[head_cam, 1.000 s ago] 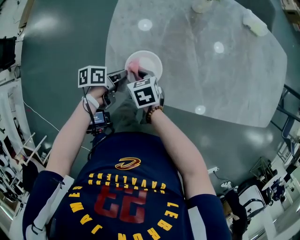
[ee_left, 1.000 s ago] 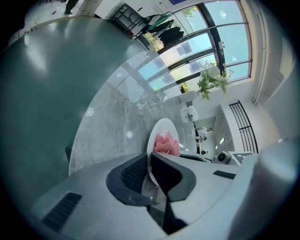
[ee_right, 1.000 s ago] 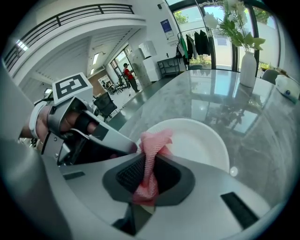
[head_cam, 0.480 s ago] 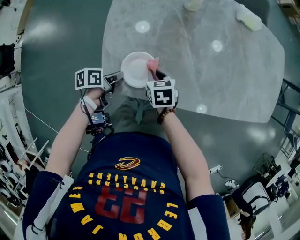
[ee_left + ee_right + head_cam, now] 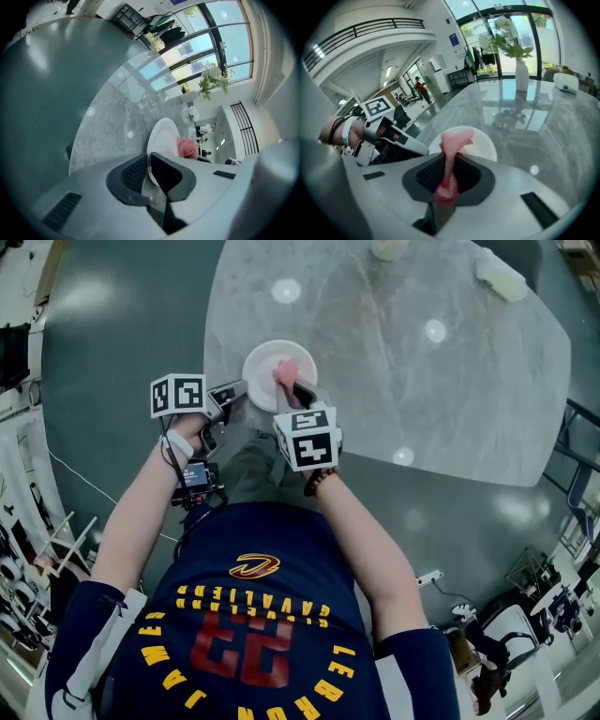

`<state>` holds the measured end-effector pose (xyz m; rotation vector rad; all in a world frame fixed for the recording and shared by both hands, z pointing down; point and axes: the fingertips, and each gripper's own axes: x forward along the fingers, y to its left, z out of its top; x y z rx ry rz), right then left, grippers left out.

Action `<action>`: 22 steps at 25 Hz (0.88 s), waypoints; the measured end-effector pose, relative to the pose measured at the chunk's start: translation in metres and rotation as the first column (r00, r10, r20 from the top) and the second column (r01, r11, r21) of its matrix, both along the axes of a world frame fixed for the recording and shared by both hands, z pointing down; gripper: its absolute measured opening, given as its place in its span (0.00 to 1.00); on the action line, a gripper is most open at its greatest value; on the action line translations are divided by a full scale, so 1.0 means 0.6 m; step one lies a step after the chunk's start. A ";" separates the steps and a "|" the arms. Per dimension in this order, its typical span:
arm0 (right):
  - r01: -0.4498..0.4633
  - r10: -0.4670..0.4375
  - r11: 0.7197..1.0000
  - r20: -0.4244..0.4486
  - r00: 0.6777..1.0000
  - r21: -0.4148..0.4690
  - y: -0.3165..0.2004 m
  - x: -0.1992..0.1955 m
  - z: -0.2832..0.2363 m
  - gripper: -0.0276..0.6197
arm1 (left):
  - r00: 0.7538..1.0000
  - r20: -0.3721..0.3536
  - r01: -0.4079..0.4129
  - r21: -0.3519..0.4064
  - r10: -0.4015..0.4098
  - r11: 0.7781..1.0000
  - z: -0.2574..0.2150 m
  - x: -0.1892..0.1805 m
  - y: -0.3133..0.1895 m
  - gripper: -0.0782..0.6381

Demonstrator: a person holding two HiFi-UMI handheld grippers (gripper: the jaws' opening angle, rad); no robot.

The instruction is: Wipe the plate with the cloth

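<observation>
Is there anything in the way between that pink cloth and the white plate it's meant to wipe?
Nothing visible does. The right gripper is shut on the cloth, whose free end lies over the face of the plate. The left gripper clamps the plate's rim, apart from the cloth.

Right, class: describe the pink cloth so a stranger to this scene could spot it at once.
Find the large grey marble table, then the round white plate held at its near edge by the left gripper. The pink mesh cloth is over that plate, pinched in the right gripper; it is the only pink thing there.
</observation>
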<state>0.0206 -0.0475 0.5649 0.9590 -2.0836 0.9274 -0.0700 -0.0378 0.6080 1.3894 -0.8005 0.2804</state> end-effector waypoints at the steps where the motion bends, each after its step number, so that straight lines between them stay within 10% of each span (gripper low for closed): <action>1: 0.040 -0.040 0.999 0.005 0.999 -0.017 0.015 -0.020 0.005 0.11 | 1.000 0.000 0.002 0.001 -0.002 1.000 -0.001 0.001 0.000 0.15; 8: 0.190 -0.190 0.978 0.011 0.982 -0.089 0.073 -0.084 0.034 0.11 | 1.000 0.001 -0.006 0.009 0.006 1.000 -0.011 0.006 0.002 0.15; 22: -0.037 0.033 0.998 -0.072 0.997 -0.056 0.000 0.073 0.039 0.11 | 1.000 -0.001 -0.004 -0.005 0.004 1.000 -0.001 -0.002 0.003 0.15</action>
